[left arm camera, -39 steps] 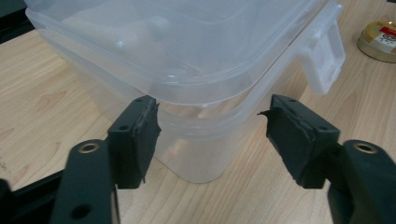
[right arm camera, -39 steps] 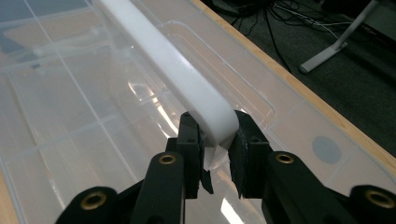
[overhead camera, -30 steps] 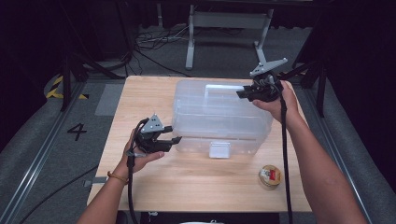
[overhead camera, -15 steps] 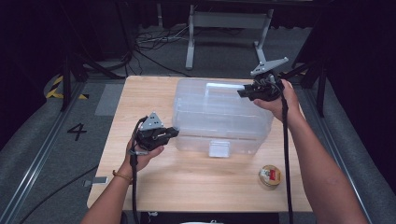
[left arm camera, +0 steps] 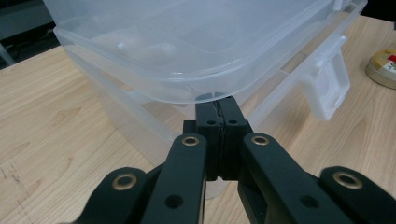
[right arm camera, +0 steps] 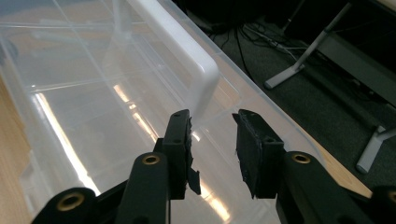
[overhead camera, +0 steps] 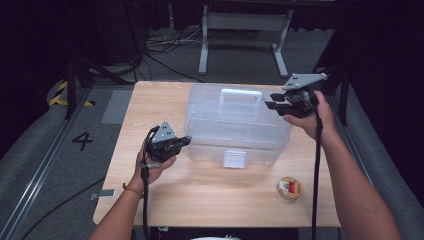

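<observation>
1. Table point(overhead camera: 150, 107) of pale wood is carrying a clear plastic storage box point(overhead camera: 235, 125) near its middle; the box's lid is lying on it, and a white carrying handle point(overhead camera: 241, 93) is lying flat on the lid's far part.
2. A white latch point(overhead camera: 234, 158) is hanging on the box's near wall; in the left gripper view the same latch point(left arm camera: 329, 84) is showing to the right of the jaws.
3. The left gripper point(overhead camera: 186, 141) is sitting in the person's left hand point(overhead camera: 152, 167), just beside the box's left end. In the left gripper view its jaws are pressing together with nothing between them, and their tips point(left arm camera: 220, 105) are pointing at the underside of the lid's rim; whether they are touching it cannot be told.
4. The right gripper point(overhead camera: 270, 101) is hovering above the box's far right corner, held in the right hand point(overhead camera: 312, 117). In the right gripper view its jaws point(right arm camera: 212, 123) are standing spread, with the end of the handle point(right arm camera: 187, 56) just ahead of them and not between them.
5. A small round tin point(overhead camera: 289, 187) with a red and white top is resting on the table near the front right, well apart from both grippers.
</observation>
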The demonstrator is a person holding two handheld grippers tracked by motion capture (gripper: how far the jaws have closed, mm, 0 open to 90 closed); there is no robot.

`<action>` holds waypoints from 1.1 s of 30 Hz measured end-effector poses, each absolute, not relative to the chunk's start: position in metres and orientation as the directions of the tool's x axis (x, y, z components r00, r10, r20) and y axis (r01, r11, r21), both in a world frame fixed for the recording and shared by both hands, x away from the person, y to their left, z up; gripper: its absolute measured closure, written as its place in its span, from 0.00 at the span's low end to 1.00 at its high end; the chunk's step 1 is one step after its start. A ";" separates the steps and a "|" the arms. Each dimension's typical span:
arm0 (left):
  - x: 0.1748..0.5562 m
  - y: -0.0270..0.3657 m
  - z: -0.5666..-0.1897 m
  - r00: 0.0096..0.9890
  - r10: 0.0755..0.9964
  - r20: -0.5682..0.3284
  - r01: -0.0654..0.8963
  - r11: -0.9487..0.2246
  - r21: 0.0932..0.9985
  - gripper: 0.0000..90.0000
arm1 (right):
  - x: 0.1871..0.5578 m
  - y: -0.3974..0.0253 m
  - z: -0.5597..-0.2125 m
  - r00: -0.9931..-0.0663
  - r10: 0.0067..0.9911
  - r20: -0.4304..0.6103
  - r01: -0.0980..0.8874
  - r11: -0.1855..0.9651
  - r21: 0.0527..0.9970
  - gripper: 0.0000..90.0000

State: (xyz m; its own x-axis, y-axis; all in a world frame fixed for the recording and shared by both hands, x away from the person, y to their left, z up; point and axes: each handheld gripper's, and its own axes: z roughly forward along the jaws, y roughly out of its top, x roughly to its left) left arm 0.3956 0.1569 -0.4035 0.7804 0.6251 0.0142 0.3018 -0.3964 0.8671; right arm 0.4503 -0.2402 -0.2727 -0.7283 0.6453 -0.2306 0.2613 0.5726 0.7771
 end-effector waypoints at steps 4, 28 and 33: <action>0.396 0.157 -0.403 0.782 0.623 0.020 0.299 -0.403 0.865 1.00 | 0.429 -0.272 -0.271 -0.703 0.668 -0.244 0.238 0.544 0.805 0.69; 0.397 0.156 -0.402 0.790 0.612 0.041 0.286 -0.426 0.859 1.00 | 0.390 -0.327 -0.369 -0.736 0.644 -0.208 0.254 0.548 0.797 0.47; 0.397 0.156 -0.402 0.790 0.612 0.040 0.285 -0.426 0.859 1.00 | 0.393 -0.322 -0.381 -0.733 0.645 -0.218 0.256 0.558 0.789 0.45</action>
State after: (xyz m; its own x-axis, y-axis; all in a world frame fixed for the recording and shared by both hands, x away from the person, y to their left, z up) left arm 0.3971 0.1561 -0.4017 0.7902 0.6115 0.0404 0.2855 -0.4256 0.8587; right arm 0.3929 -0.3221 -0.3806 -0.7328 0.6445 -0.2182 0.2559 0.5582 0.7893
